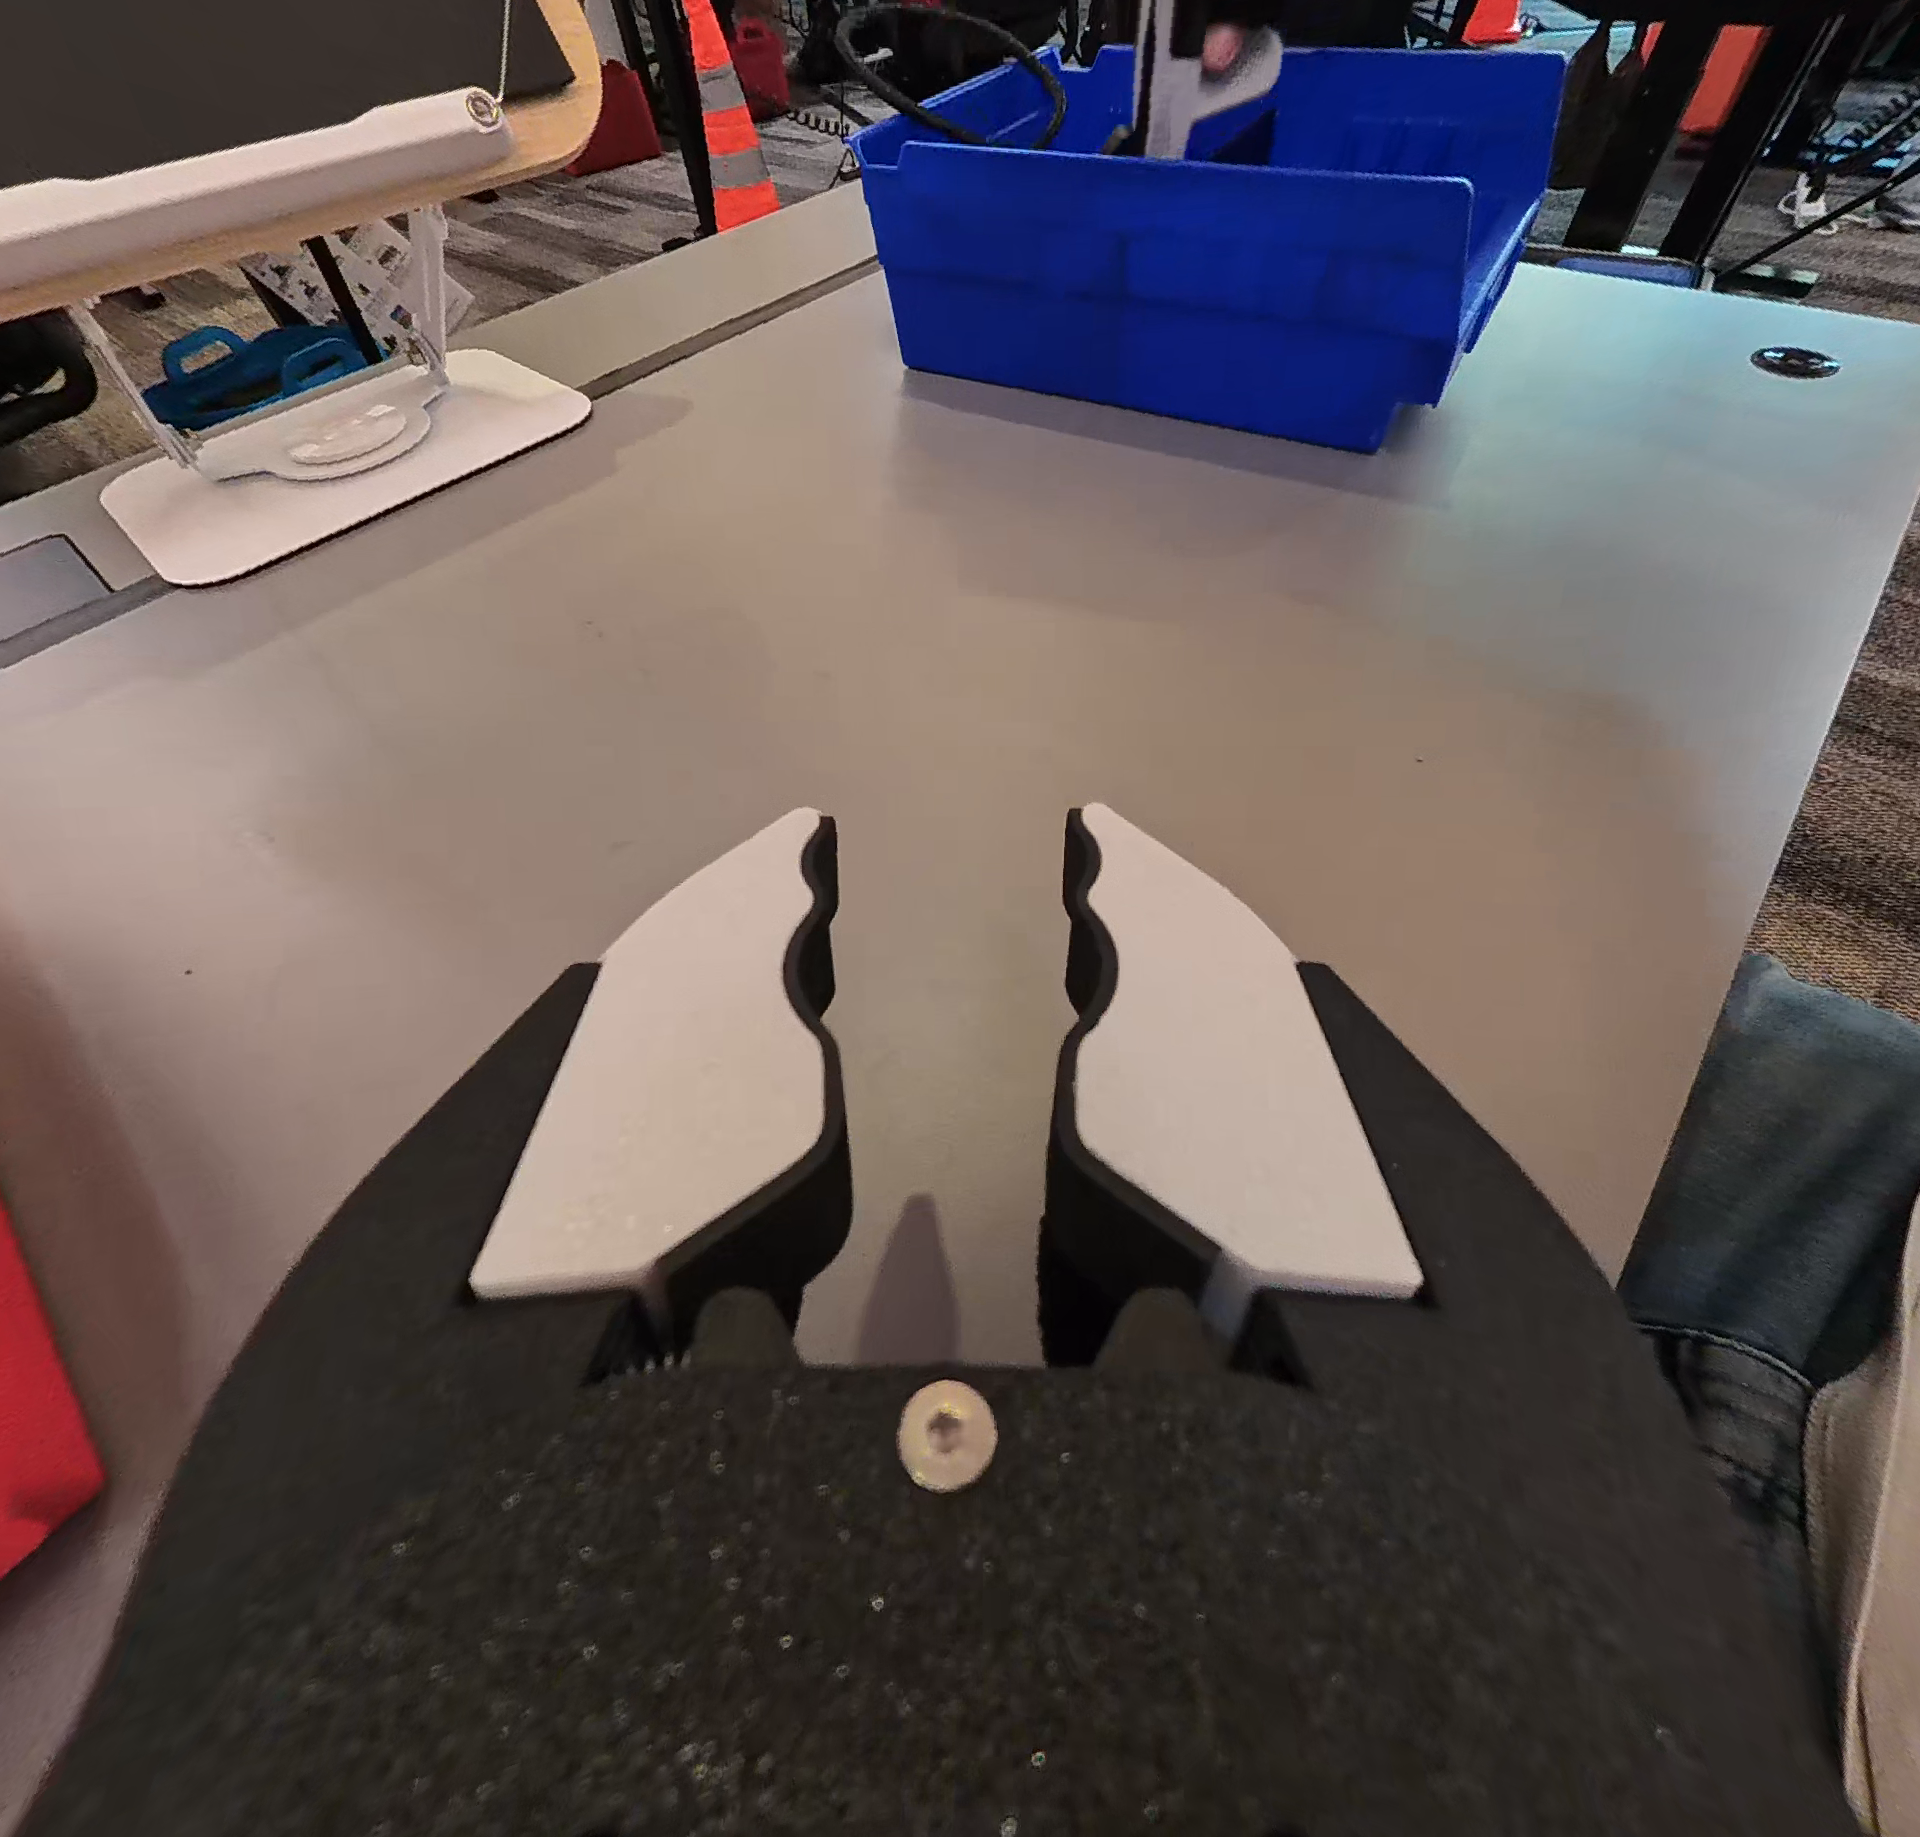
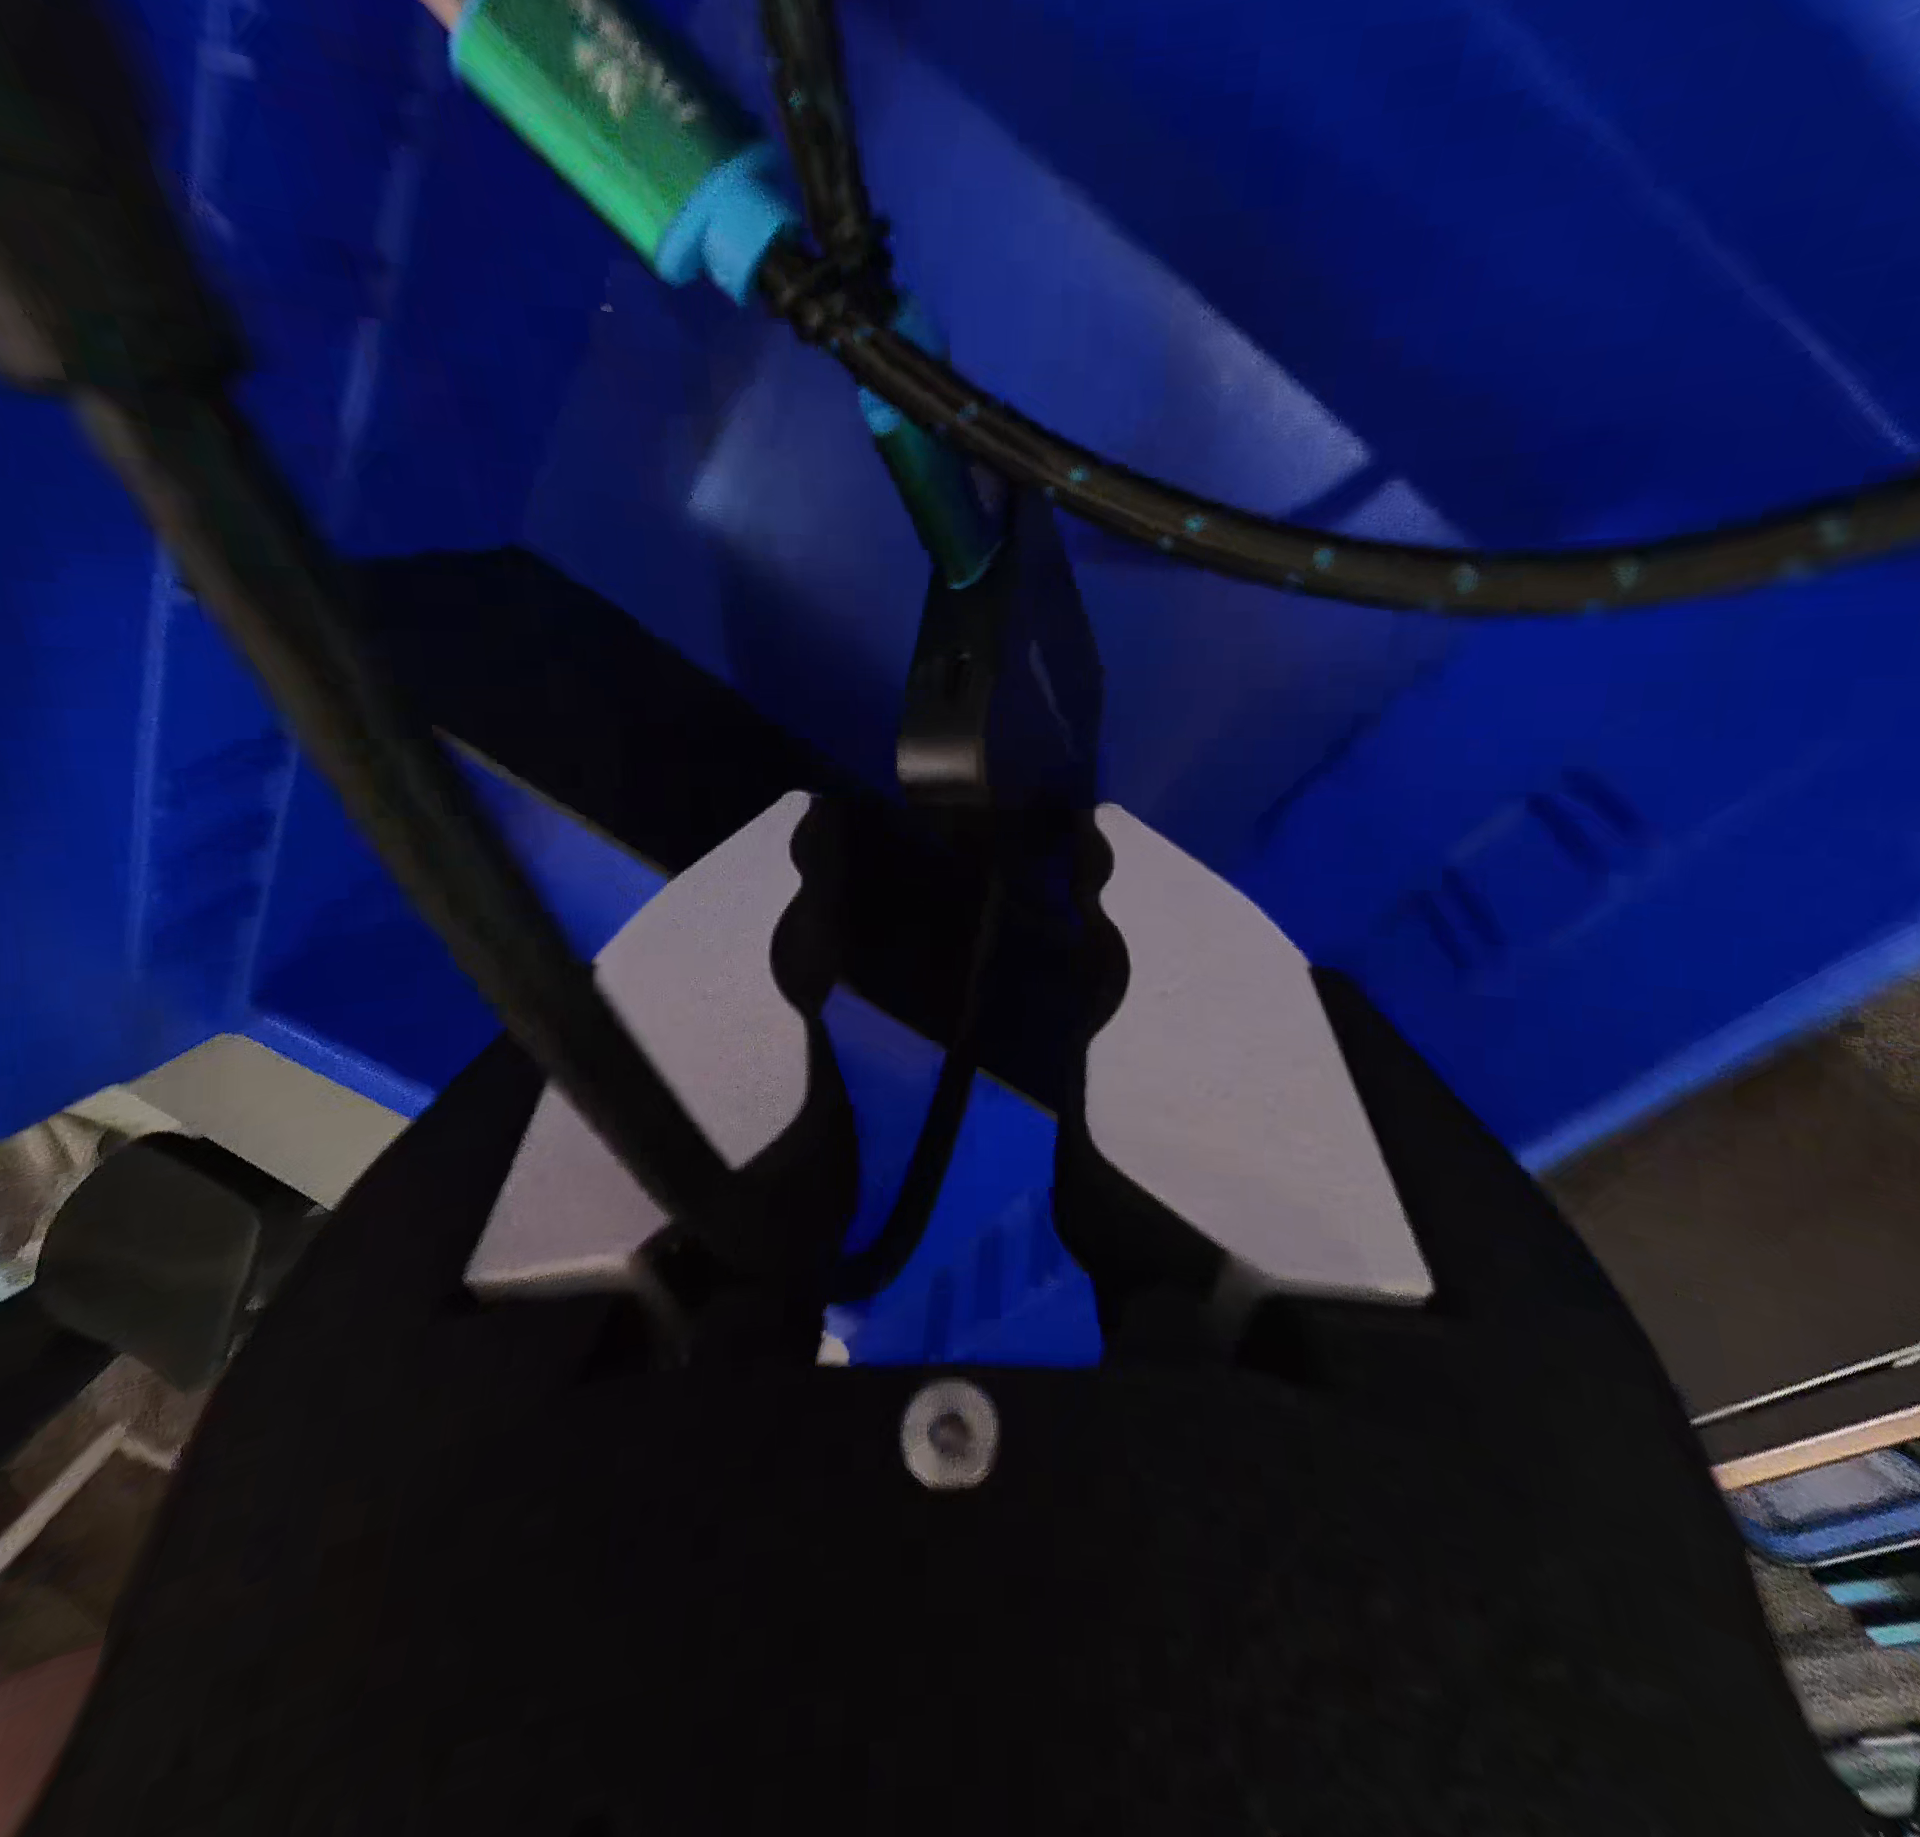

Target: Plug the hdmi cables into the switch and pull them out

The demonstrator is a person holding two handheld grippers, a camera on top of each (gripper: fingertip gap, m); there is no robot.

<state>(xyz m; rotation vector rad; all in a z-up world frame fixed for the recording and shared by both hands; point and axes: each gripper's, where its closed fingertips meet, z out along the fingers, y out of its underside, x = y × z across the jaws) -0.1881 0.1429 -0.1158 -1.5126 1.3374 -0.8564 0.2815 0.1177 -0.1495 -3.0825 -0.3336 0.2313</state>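
Observation:
My right gripper (image 2: 951, 831) is down inside the blue bin (image 2: 1455, 229), with its jaws apart. A black switch body (image 2: 582, 665) and a thin black lead (image 2: 935, 1153) lie between and under the fingers; I cannot see a firm grip. A green HDMI plug (image 2: 603, 114) on a braided black cable (image 2: 1351, 561) lies at the upper left. A second green plug (image 2: 940, 509) sits in a black connector (image 2: 940, 707). My left gripper (image 1: 951, 831) is open and empty over the grey table (image 1: 935, 592). It faces the bin (image 1: 1195, 281), where the right gripper (image 1: 1205, 83) shows.
A black cable loop (image 1: 935, 52) sticks out over the bin's left rim. A white stand with a wood-framed board (image 1: 343, 457) stands at the table's left. The table's right edge runs beside a person's jeans (image 1: 1787, 1164). An orange cone (image 1: 727, 114) stands on the floor behind.

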